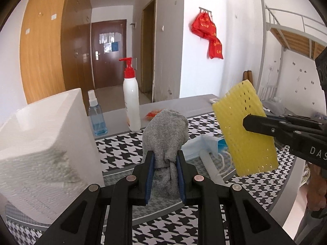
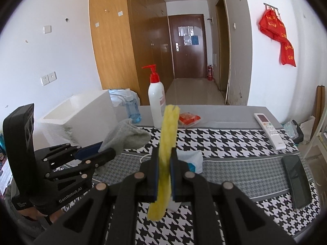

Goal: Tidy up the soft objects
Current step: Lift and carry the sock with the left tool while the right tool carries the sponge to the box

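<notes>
My left gripper (image 1: 165, 159) is shut on a grey sock (image 1: 166, 134), which stands bunched up above the table; from the right wrist view the same sock (image 2: 126, 136) sticks out of the left gripper (image 2: 102, 150) at the left. My right gripper (image 2: 164, 155) is shut on a yellow foam net sleeve (image 2: 168, 138), seen edge-on between the blue pads. In the left wrist view that yellow sleeve (image 1: 245, 130) hangs at the right, pinched by the right gripper (image 1: 248, 122). A white foam box (image 1: 47, 143) stands open at the left.
On the houndstooth cloth (image 1: 126, 143) lies a blue face mask (image 1: 204, 147). A white pump bottle (image 1: 131, 106) and a blue spray bottle (image 1: 97, 116) stand at the back. A remote (image 2: 269, 130), a dark phone (image 2: 296, 181) and a red packet (image 2: 189, 119) lie on the table.
</notes>
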Available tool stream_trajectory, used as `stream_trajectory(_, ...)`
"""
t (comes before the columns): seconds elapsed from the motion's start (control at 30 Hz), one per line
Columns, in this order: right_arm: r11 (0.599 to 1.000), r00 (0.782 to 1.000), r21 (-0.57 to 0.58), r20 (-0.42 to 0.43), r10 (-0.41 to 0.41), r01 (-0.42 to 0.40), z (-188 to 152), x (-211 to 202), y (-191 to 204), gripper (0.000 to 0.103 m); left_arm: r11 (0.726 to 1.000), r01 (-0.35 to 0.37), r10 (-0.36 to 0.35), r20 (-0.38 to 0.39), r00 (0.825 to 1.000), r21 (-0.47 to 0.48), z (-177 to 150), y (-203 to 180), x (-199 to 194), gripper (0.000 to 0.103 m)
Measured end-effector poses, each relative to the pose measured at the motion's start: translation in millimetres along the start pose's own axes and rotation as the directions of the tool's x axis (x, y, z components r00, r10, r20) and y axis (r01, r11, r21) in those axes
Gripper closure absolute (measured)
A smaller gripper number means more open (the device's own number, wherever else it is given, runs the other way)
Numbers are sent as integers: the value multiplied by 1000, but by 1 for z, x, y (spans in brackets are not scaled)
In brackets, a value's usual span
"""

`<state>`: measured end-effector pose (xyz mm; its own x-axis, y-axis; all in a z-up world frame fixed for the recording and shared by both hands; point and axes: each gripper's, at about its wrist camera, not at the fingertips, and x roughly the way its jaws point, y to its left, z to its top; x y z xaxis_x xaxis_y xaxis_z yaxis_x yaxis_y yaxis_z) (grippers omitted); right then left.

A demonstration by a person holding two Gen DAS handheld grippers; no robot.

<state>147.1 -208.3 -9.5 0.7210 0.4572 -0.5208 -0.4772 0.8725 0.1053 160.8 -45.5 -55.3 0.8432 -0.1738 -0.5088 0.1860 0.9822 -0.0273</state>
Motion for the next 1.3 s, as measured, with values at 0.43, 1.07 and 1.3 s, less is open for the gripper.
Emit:
stream_trajectory(0.43,1000,999,-17,32,5,-5,-1,-14,13,91,1000,-24,24,33,999,13,-2,4,-23,81)
stream_trajectory(1.07,999,997,-33,80,0,3,2,-33,20,91,999,-39,36,96,995,31,4,4,-50,81)
stream_trajectory(1.3,999,996,-41,90,4,0,5,-34,23,91,999,-43,38,123,992,33,6,5,-57,81)
